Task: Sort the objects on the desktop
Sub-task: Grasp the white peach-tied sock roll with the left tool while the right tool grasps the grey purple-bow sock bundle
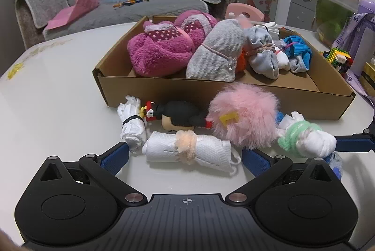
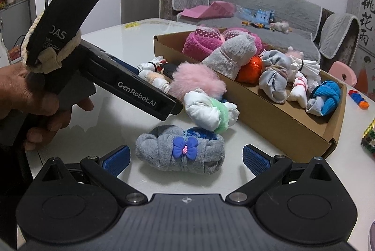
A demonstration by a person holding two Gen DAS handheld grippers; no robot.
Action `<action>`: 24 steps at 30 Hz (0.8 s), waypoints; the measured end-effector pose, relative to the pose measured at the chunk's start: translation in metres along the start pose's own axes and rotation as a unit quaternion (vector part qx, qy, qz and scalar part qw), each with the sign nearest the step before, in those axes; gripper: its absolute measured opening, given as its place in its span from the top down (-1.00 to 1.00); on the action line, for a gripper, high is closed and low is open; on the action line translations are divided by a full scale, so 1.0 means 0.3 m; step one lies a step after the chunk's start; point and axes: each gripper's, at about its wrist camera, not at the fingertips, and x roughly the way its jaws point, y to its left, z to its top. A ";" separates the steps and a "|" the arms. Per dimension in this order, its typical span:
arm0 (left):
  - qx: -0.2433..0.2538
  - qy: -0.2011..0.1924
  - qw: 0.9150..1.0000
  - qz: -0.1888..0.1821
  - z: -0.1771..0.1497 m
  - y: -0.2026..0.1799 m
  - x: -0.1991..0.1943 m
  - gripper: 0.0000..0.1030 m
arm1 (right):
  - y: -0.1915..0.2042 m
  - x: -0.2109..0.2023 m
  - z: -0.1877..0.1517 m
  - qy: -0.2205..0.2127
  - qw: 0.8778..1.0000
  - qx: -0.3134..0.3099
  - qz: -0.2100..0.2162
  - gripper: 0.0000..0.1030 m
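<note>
Right claw (image 2: 186, 158) spread wide around the grey roll (image 2: 180, 152) on the surface (image 2: 112, 131), apparently lined up to grip it. Left claw (image 1: 185, 157) likewise apart, straddling the white roll (image 1: 187, 151). Beyond lies the box (image 2: 269, 117) of sorted bundles, the likely destination.

Open left claw (image 1: 185, 157) straddles white bundle (image 1: 187, 152)
</note>
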 end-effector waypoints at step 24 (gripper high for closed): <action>0.032 0.000 0.999 -0.009 -0.019 -0.017 -0.024 -0.99 | -0.018 -0.023 -0.022 0.005 1.000 0.023 -0.006 -0.59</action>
